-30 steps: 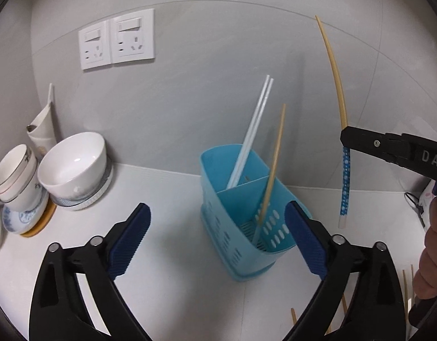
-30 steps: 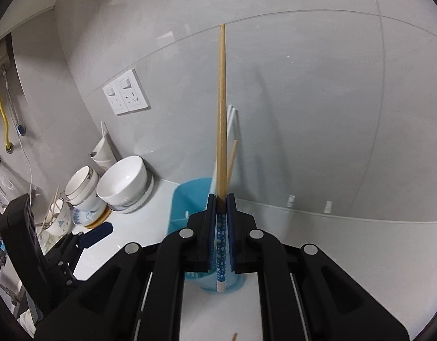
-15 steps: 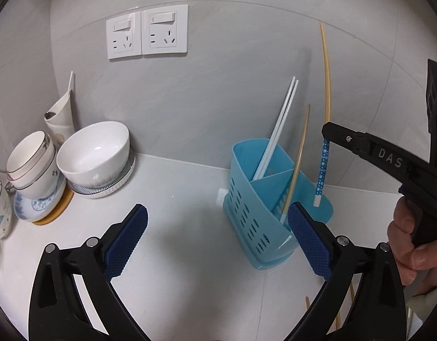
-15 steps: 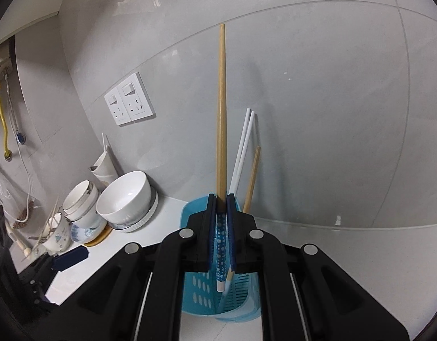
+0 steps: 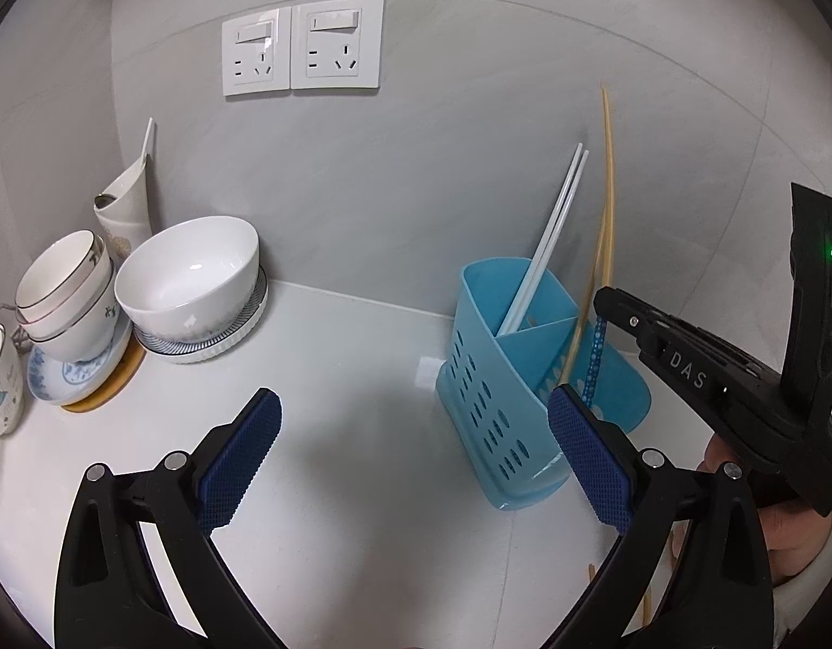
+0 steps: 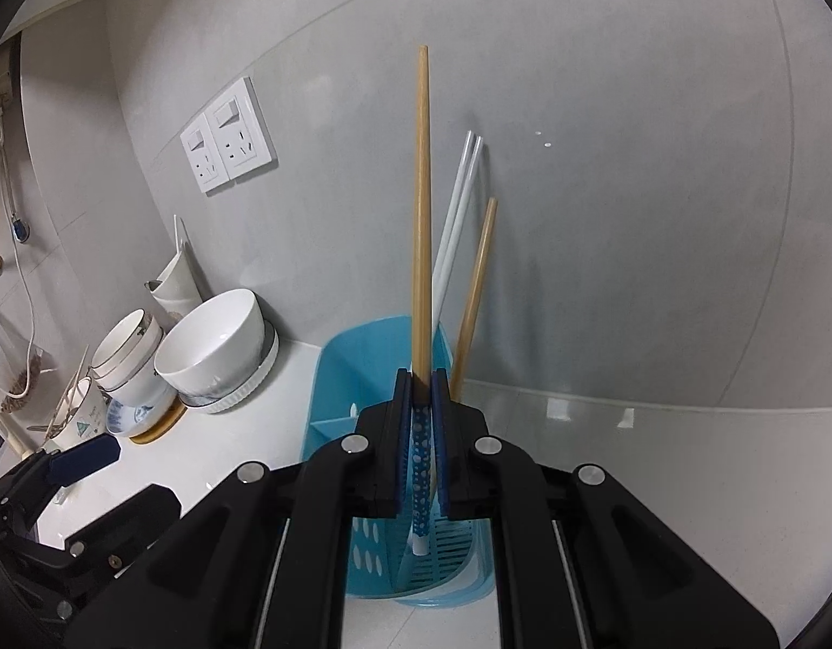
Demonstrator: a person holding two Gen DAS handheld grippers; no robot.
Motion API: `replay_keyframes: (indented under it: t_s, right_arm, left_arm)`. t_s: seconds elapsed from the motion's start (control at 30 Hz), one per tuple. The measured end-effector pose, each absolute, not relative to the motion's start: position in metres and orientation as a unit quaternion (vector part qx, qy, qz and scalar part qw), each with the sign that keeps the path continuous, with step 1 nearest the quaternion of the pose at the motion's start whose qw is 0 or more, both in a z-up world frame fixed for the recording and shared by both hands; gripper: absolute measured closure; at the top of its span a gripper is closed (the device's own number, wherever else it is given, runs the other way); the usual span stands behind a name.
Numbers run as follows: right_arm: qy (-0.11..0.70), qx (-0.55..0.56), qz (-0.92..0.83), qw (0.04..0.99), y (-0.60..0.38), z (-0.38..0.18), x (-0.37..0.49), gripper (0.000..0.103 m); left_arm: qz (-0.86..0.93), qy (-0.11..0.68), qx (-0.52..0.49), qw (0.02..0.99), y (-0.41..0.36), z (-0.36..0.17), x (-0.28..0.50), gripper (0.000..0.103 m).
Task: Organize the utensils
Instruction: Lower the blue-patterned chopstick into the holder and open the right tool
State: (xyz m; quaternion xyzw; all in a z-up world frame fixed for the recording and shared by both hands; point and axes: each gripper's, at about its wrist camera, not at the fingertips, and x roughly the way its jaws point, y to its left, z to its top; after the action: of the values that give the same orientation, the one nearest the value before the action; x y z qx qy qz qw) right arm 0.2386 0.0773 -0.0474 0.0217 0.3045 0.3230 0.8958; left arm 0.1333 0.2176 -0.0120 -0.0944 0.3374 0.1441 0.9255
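Right gripper [image 6: 421,427]: clamped on bamboo chopstick [image 6: 422,205] | chopstick upright, patterned end down inside blue utensil holder [image 5: 502,378] | Left gripper [image 5: 416,454]: jaws spread, holding nothing, above countertop [image 5: 334,378].

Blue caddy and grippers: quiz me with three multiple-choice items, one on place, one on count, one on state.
1. Where is the held chopstick's lower tip?
A. On the counter
B. Inside the caddy's near compartment
C. In the bowl

2. How many white chopsticks stand in the caddy?
A. One
B. Two
C. Four

3. What state is the left gripper in?
A. Open, empty
B. Shut on a bowl
C. Shut on a chopstick

Key: B, the right wrist view shows the tip below the rim; B, a pair leans on the wall; A, its pads stand wide apart.
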Motion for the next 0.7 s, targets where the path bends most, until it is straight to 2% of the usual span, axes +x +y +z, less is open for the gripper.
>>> replay_keyframes:
  t_s: [0.13,0.17,0.2,0.27,0.33,0.4,0.5,0.57,0.7]
  right_arm:
    - [0.312,0.014,0.326,0.892,0.076,-0.043,0.237,0.09]
    - [0.31,0.008,0.326,0.893,0.075,-0.04,0.235,0.081]
    - [0.308,0.004,0.326,0.894,0.072,-0.035,0.233,0.067]
    - [0.311,0.001,0.319,0.895,0.064,-0.029,0.231,0.052]
    - [0.314,0.0,0.312,0.897,0.055,-0.022,0.23,0.045]
    - [0.318,-0.006,0.3,0.9,0.042,-0.015,0.227,0.028]
    - [0.32,-0.015,0.287,0.903,0.024,-0.006,0.223,0.013]
    - [0.33,-0.028,0.276,0.902,0.006,-0.003,0.217,0.008]
    - [0.346,-0.04,0.249,0.904,-0.032,0.0,0.206,0.008]
  left_arm:
    - [0.148,0.338,-0.091,0.925,0.217,-0.013,0.135,0.006]
    - [0.147,0.337,-0.091,0.925,0.217,-0.013,0.135,0.006]
    - [0.147,0.339,-0.093,0.925,0.217,-0.013,0.136,0.006]
    - [0.145,0.341,-0.095,0.924,0.217,-0.011,0.136,0.006]
    - [0.146,0.339,-0.097,0.924,0.217,-0.007,0.135,0.006]
    - [0.146,0.341,-0.1,0.923,0.216,-0.004,0.134,0.006]
    - [0.144,0.346,-0.105,0.921,0.211,0.001,0.133,0.006]
    - [0.156,0.351,-0.098,0.918,0.206,0.002,0.133,0.006]
    - [0.145,0.366,-0.104,0.913,0.19,0.002,0.129,0.006]
